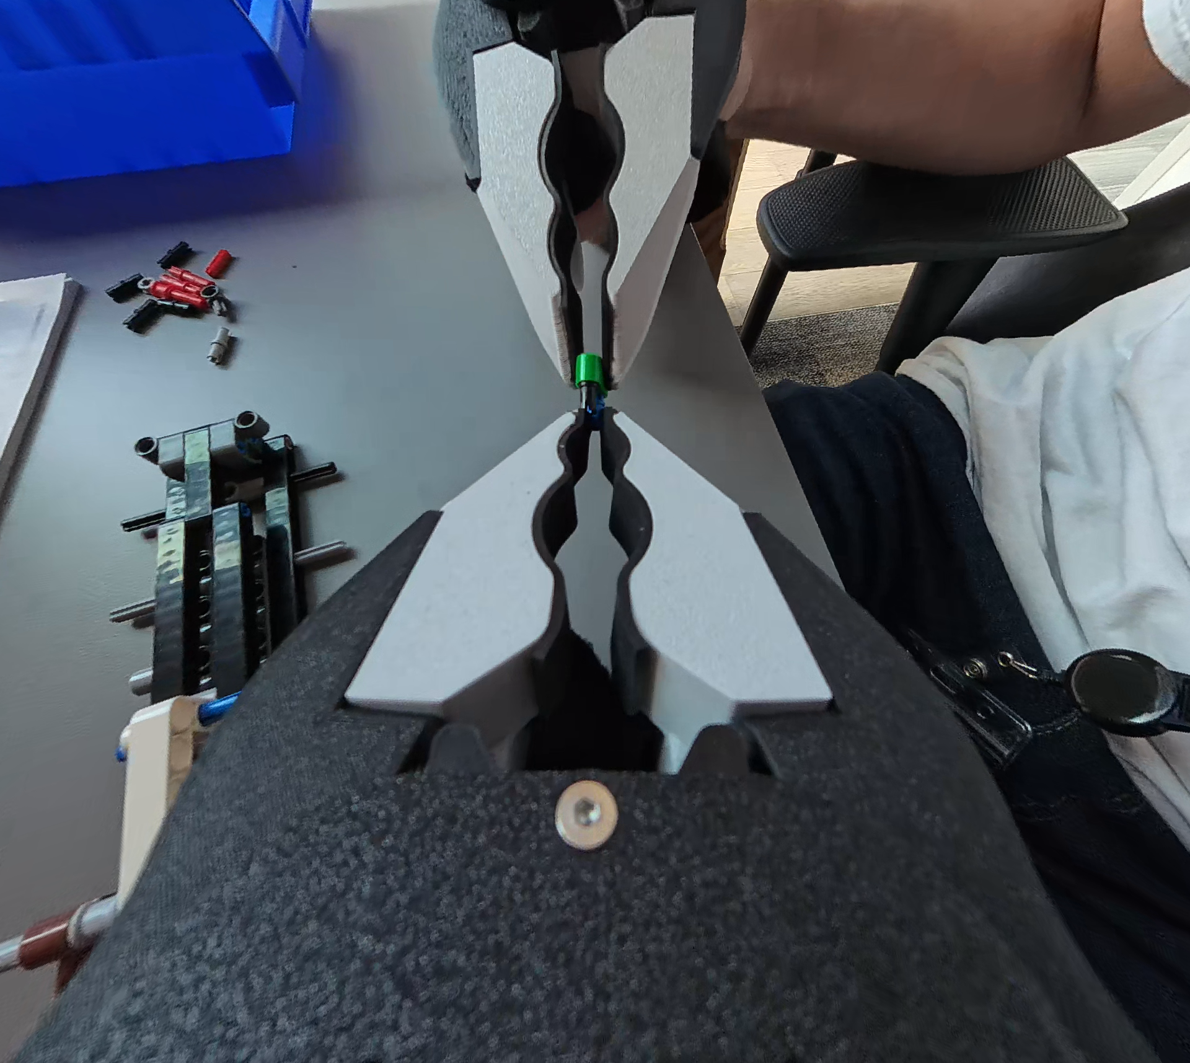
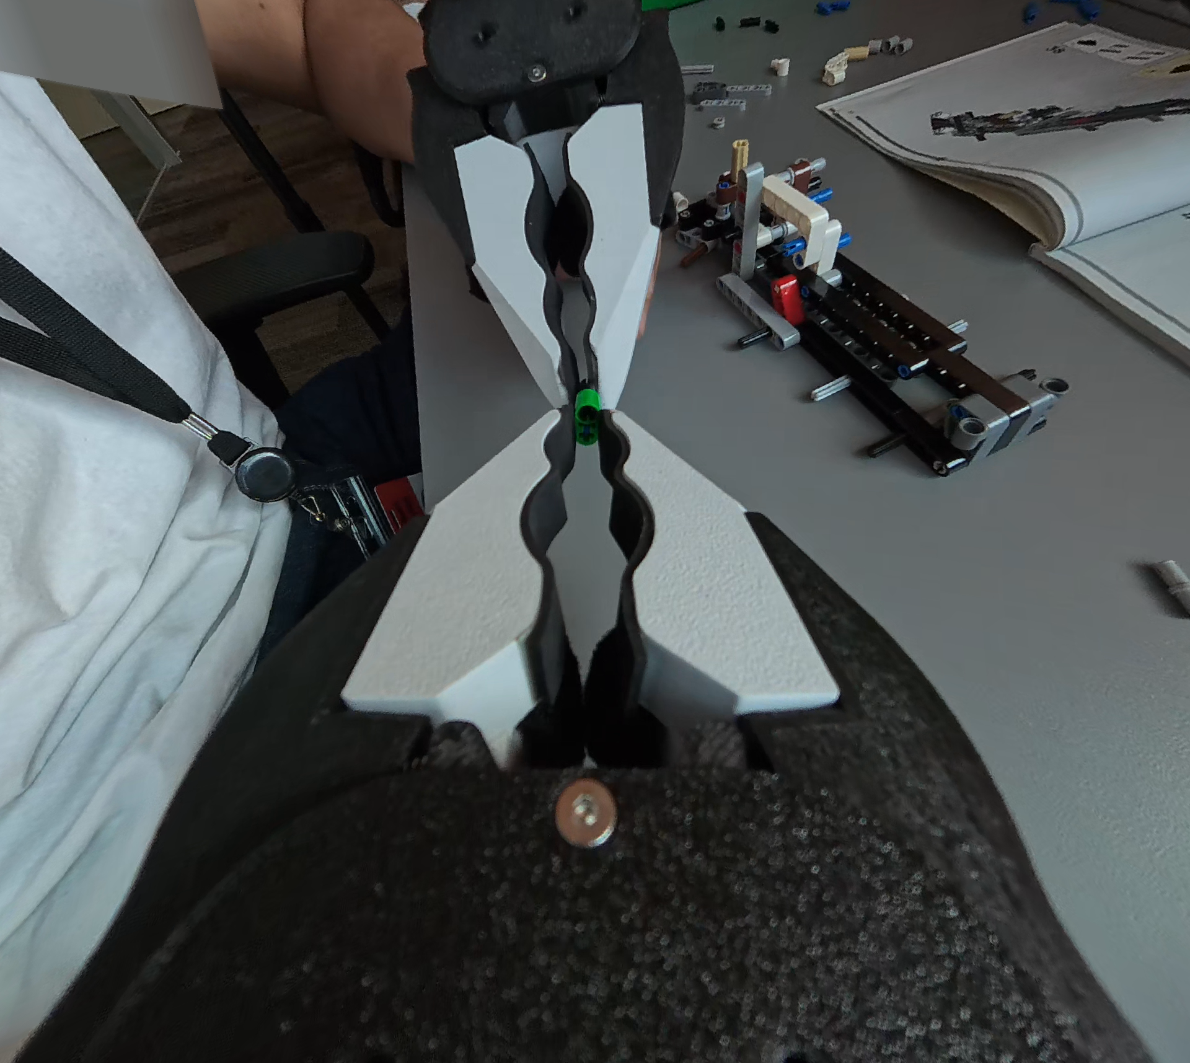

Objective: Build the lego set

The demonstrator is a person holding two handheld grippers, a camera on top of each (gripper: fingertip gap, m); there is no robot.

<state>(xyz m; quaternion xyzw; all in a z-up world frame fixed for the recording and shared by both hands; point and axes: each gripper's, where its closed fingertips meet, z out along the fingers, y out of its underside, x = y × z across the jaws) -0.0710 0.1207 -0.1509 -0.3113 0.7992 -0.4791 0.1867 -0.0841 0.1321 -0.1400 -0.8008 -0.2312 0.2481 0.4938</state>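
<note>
- Pinching a small blue-and-black pin (image 1: 591, 410) at its very tips, the left hand-held gripper (image 1: 592, 420) meets the right hand-held gripper (image 1: 591, 372) tip to tip above the near edge of the tabletop (image 1: 386, 259).
- The right hand-held gripper is pressed onto a short green connector (image 2: 586, 417), and the pin's end sits at that connector's mouth; how far in it is I cannot tell.
- Judged risk: both grips are on the last sliver of the fingertips, so a slightly off-axis push could twist the pin or pop the green connector out sideways.
- Judged risk: the join hangs right over the tabletop's near edge, beside the person's lap, so a dropped part would likely fall off the tabletop, not onto it.
- Squeezing harder to compensate may cock the round connector between the pads and spoil the alignment.
- The half-built black and grey chassis (image 2: 869, 317) lies well apart from both grippers, farther in on the tabletop, with axles sticking out of its sides.
- Loose red and black pins (image 1: 174, 288) lie beyond it toward the blue bin (image 1: 129, 66) at the far edge; the open instruction booklet (image 2: 1030, 143) lies just past the chassis.
</note>
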